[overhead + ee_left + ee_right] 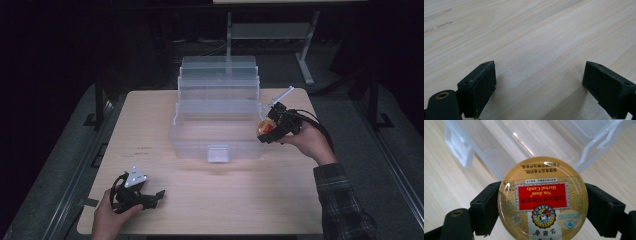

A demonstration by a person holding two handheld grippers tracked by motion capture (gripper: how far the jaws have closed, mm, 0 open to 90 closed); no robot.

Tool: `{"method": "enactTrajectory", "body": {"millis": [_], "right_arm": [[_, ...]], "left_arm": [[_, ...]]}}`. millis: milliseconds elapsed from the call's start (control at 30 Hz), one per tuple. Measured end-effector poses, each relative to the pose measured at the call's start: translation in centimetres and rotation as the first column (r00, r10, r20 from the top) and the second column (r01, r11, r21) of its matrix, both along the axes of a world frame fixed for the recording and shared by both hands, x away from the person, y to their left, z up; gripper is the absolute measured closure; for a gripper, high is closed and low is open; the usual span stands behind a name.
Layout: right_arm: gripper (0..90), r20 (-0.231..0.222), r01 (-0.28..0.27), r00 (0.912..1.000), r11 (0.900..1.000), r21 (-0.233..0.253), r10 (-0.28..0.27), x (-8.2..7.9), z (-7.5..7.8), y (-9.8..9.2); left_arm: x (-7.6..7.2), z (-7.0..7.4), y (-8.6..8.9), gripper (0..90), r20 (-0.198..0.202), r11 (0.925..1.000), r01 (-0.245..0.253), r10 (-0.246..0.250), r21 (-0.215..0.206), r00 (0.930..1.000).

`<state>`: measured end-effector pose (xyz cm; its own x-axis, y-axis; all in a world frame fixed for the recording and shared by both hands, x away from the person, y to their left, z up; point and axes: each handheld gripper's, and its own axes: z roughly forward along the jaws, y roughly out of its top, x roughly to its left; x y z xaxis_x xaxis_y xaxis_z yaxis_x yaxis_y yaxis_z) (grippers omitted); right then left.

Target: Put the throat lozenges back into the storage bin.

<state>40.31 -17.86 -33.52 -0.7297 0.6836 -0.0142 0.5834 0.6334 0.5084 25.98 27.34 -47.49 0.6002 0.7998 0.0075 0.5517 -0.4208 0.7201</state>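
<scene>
A round gold candy tin [542, 200] with a red label sits between the jaws of my right gripper [542, 206], which is shut on its sides. In the high view that gripper [270, 131] holds the tin [264, 128] just off the right end of a clear plastic box [216, 127], slightly above the table. The box has stepped tiers folded back and an open bottom compartment. My left gripper [155, 195] rests low on the table near the front left, jaws wide apart with nothing between them [539, 87].
The light wooden table [210, 200] ends close behind my left hand. A clear latch tab [218, 153] juts from the box's front wall. A metal stand [270, 35] is on the dark floor beyond the table.
</scene>
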Motion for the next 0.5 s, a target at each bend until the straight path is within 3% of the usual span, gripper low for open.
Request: {"method": "enactTrajectory", "body": {"millis": [500], "right_arm": [[19.7, -0.006, 0.000, 1.0000, 1.000, 0.003, 0.000, 1.7, -1.1, 1.8]], "left_arm": [[0.0, 0.0, 0.0, 10.8, 0.000, 1.0000, 0.000, 0.000, 0.000, 1.0000]]}}
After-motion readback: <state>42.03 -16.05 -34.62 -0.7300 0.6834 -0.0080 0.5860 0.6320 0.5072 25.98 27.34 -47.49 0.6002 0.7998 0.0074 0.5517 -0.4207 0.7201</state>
